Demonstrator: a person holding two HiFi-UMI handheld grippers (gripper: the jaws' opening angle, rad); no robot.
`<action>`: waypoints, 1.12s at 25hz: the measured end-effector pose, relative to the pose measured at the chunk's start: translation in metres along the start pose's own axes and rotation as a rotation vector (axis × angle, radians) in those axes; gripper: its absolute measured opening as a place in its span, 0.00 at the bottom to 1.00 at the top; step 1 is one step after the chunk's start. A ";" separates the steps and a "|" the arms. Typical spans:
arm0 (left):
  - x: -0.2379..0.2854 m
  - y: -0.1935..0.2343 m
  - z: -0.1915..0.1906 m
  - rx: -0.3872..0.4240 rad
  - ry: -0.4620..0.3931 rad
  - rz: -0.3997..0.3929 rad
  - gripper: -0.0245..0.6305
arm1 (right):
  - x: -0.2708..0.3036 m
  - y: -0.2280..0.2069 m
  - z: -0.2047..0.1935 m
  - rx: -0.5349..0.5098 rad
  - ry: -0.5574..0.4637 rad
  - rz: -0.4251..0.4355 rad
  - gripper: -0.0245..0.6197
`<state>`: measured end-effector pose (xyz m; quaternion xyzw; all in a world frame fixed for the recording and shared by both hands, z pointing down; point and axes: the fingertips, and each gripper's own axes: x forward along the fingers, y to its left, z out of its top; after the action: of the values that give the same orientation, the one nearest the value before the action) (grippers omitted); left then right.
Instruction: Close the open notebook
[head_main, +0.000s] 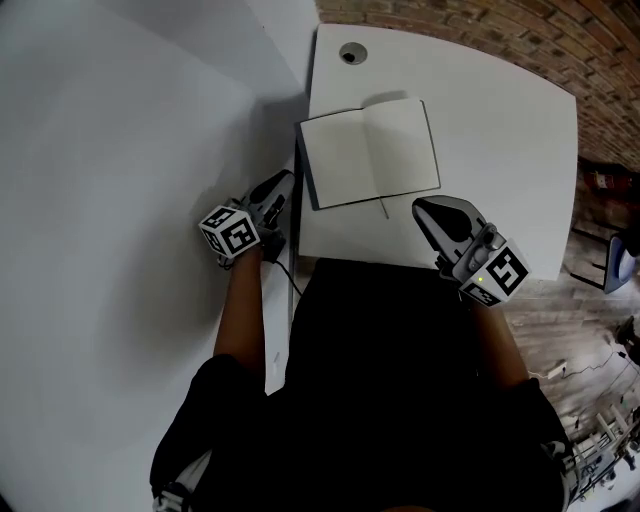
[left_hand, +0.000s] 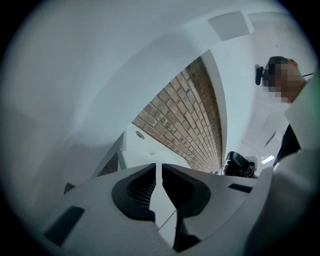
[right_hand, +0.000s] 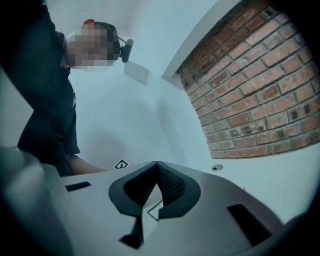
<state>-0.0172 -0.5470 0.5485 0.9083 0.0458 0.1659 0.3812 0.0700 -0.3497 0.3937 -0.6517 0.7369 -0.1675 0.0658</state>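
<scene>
Head view: the open notebook (head_main: 370, 152) lies flat on the white table (head_main: 500, 130), toward its near left. The left gripper (head_main: 275, 195) hovers beside the table's left edge, and the right gripper (head_main: 432, 215) sits near-right of the notebook.

Left gripper view: the jaws are almost together, holding nothing.

Right gripper view: the jaw tips meet, empty.

One notebook, one desk, two tools.
One open white-paged notebook with a dark cover (head_main: 370, 153); one white desk (head_main: 500, 130) with one round grey grommet (head_main: 352, 53); two grey hand-held grippers, the left hand-held gripper (head_main: 278, 188) and the right hand-held gripper (head_main: 428, 210), each with one black-and-white marker cube (head_main: 230, 233).
</scene>
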 end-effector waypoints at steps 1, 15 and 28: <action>0.006 0.007 0.000 -0.003 0.011 0.004 0.09 | 0.003 -0.002 -0.001 0.000 0.006 -0.013 0.05; 0.057 0.083 -0.026 -0.144 0.136 0.067 0.21 | 0.017 -0.017 -0.028 0.035 0.101 -0.130 0.05; 0.068 0.086 -0.026 -0.201 0.106 -0.001 0.11 | 0.012 -0.016 -0.037 0.067 0.107 -0.188 0.05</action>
<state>0.0347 -0.5759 0.6441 0.8555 0.0495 0.2174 0.4674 0.0719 -0.3569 0.4356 -0.7053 0.6690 -0.2322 0.0320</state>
